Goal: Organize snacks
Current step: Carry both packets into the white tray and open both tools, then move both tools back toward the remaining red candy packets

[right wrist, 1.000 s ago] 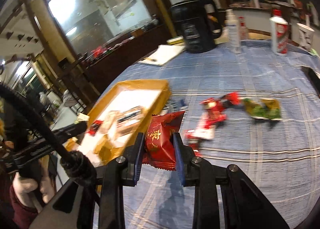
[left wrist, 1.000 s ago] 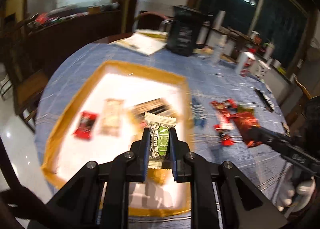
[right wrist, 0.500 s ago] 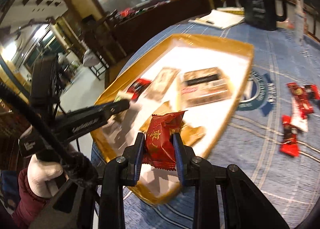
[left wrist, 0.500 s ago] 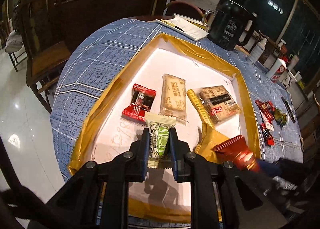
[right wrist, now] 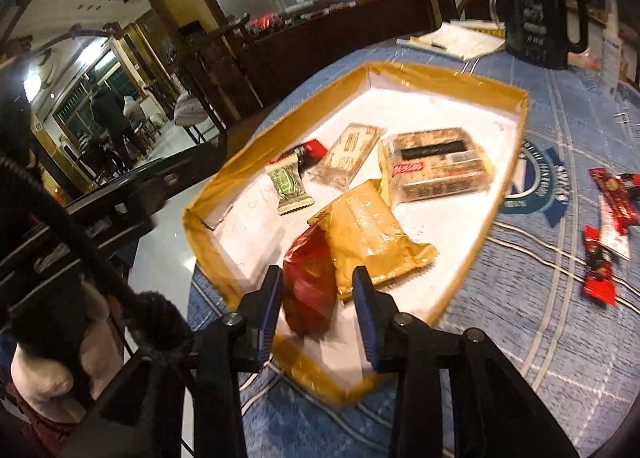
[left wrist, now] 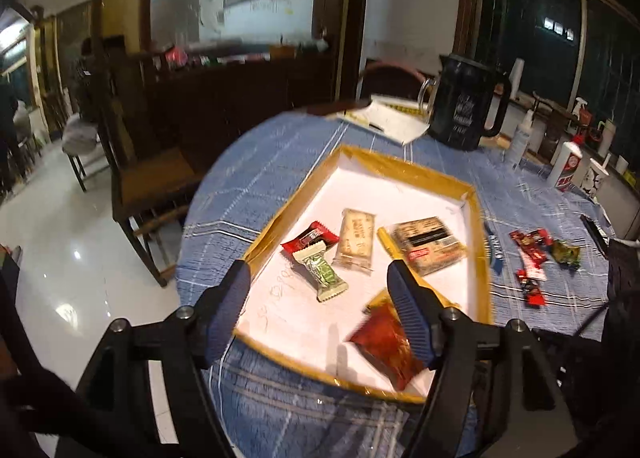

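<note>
Left wrist view first: the left gripper (left wrist: 318, 304) has just been opening and now its jaws stand wide with nothing between them. The green-and-white candy (left wrist: 320, 273) it was carrying half a second ago lies loose in the gold-rimmed tray (left wrist: 478, 258), its far end over the small red packet (left wrist: 308, 238) and just left of the beige cracker pack (left wrist: 355, 244). So that 1 is delivered. Near right in the tray sits the red snack bag (left wrist: 386, 342), a bit blurred. Off to the right on the blue tablecloth (left wrist: 256, 178), several red wrappers (left wrist: 530, 258) and a green one (left wrist: 566, 253) are still waiting, so I'd say the sorting isn't finished.

Right wrist view: the right gripper (right wrist: 318, 296) has just been opening too. The red snack bag is still between the jaws but the right pad looks clear of it, so it reads as let go, resting on the tray floor against the gold pouch (right wrist: 368, 234). Whether the left pad touches it I can't tell.

Writing: the brown boxed snack (right wrist: 436, 164) has a red label and a barcode, the black kettle (right wrist: 534, 2) has white lettering, and the cloth has a round printed emblem (right wrist: 538, 186). All too small to read.
</note>
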